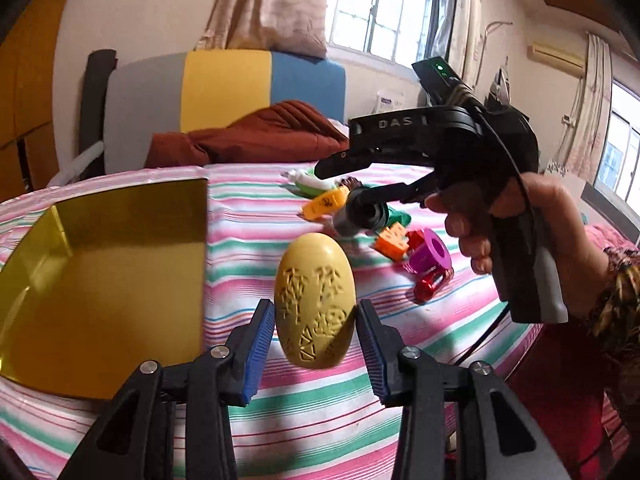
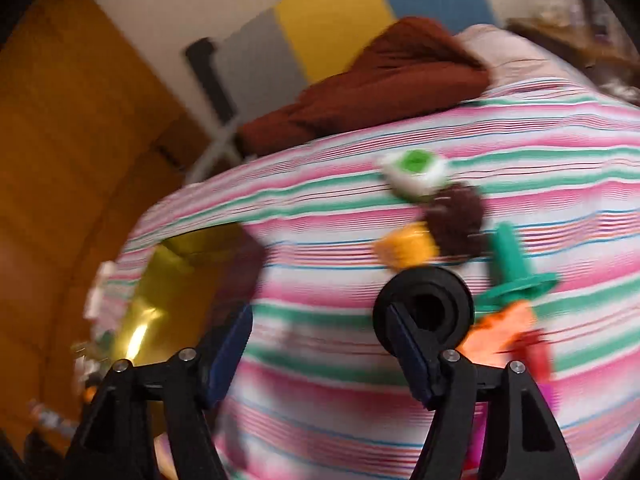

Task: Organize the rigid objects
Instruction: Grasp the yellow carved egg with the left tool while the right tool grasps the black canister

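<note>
Left tool (image 1: pixel 316 344) pinching carved yellow egg-shaped block (image 1: pixel 315 300) beside gold tray (image 1: pixel 120 240).
Right tool (image 2: pixel 324 344) spread; black ring (image 2: pixel 424 312) hangs on one finger.

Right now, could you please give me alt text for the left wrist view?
The left gripper grips an upright carved yellow egg over a striped cloth, beside a gold tray. Beyond, a hand holds the open right gripper over small plastic toys.

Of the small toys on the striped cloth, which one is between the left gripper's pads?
The yellow carved egg-shaped piece, upright between the left gripper. The other toys lie farther back, beyond it, by the right gripper.
</note>
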`<state>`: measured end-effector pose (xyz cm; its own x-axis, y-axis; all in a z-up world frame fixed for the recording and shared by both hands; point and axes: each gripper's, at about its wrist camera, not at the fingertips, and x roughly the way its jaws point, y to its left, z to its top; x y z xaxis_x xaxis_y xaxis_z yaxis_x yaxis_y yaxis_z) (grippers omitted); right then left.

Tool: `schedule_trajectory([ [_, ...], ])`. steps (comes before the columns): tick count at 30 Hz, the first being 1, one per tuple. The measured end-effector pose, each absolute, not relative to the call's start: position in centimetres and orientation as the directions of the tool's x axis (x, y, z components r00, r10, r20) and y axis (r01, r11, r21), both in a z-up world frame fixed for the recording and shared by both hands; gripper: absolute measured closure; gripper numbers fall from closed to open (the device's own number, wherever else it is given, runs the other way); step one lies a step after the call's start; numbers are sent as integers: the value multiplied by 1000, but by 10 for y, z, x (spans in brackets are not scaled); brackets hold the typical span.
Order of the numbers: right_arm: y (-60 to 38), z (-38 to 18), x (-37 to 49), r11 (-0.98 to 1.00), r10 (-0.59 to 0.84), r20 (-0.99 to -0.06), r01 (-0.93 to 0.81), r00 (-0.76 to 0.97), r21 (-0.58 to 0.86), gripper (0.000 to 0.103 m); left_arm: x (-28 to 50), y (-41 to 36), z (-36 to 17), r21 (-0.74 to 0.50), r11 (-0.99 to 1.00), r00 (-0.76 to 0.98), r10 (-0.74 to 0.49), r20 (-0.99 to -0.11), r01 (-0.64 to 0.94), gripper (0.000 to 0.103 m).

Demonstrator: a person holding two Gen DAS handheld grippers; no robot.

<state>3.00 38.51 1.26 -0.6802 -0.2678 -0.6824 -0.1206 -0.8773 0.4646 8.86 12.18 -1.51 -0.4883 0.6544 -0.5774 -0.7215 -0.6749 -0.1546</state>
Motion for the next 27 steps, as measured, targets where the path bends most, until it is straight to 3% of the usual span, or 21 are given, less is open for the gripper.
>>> schedule_trajectory([
  [2,381,21,35,-907,-216,-669,-108,-711,407,31,89,116,-13,-157,-677,-489,653,-579,-719,88],
  [5,388,25,42,-904,-164,-648,-150,-744,401,23,88,113,-16,-162,-680,-486,650,-584,-715,88],
  [7,393,22,40,-899,-127,-665,-198,-736,391,23,87,114,-18,-157,-684,-484,641,-596,-713,88],
  [10,397,9,33,-884,-113,-726,-266,-678,386,23,86,118,-27,-149,-682,-466,626,-626,-716,83],
  [12,403,-5,27,-861,-154,-763,-294,-628,416,23,85,123,-35,-142,-681,-453,613,-648,-718,76],
  [15,409,-23,20,-830,-205,-799,-333,-565,448,27,81,130,-48,-153,-667,-412,607,-680,-730,74],
  [21,413,-49,0,-733,-328,-789,-387,-520,559,41,89,138,-49,-79,-649,-430,585,-688,-756,65],
  [27,405,-63,-7,-700,-380,-783,-399,-493,592,46,97,142,-51,-15,-630,-435,554,-710,-777,57],
])
